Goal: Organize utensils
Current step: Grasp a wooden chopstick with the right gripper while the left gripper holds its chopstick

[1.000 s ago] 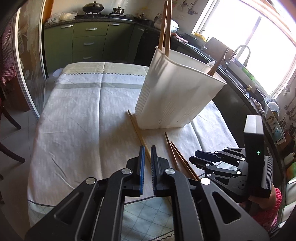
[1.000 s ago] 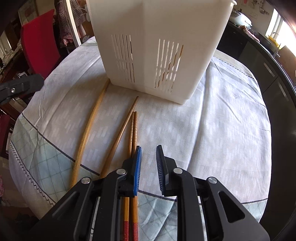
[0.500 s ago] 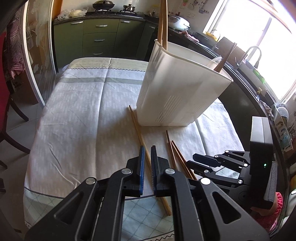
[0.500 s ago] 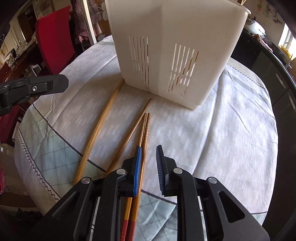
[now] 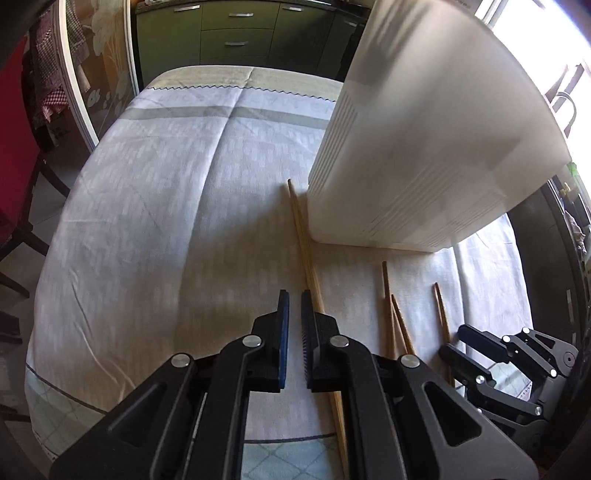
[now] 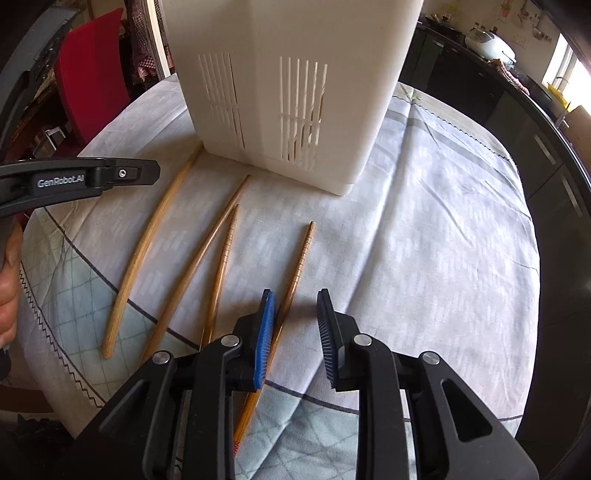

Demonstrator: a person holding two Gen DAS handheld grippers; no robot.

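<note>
A white slotted utensil holder [image 5: 424,147] [image 6: 295,92] stands on the clothed table [image 6: 443,240]. Several wooden chopsticks lie in front of it: a long pale chopstick [image 6: 147,251] [image 5: 303,243], two thinner chopsticks [image 6: 199,258] [image 6: 223,266], and a ridged chopstick [image 6: 301,254] set apart to the right. My right gripper [image 6: 295,306] [image 5: 454,341] hovers over the ridged one, its jaws opening; the stick runs just inside the left pad and the pads do not press on it. My left gripper [image 5: 291,306] [image 6: 155,173] is shut and empty, just left of the long chopstick.
A red chair [image 6: 88,74] stands beyond the table's left side. Green cabinets [image 5: 236,33] line the far wall, and a dark counter [image 6: 517,110] runs along the right. The table's near edge lies under both grippers. A person's hand [image 6: 7,295] shows at the left.
My left gripper has dropped closer to the table and the holder. My right jaws have widened, and one chopstick of the close pair now lies apart to the right.
</note>
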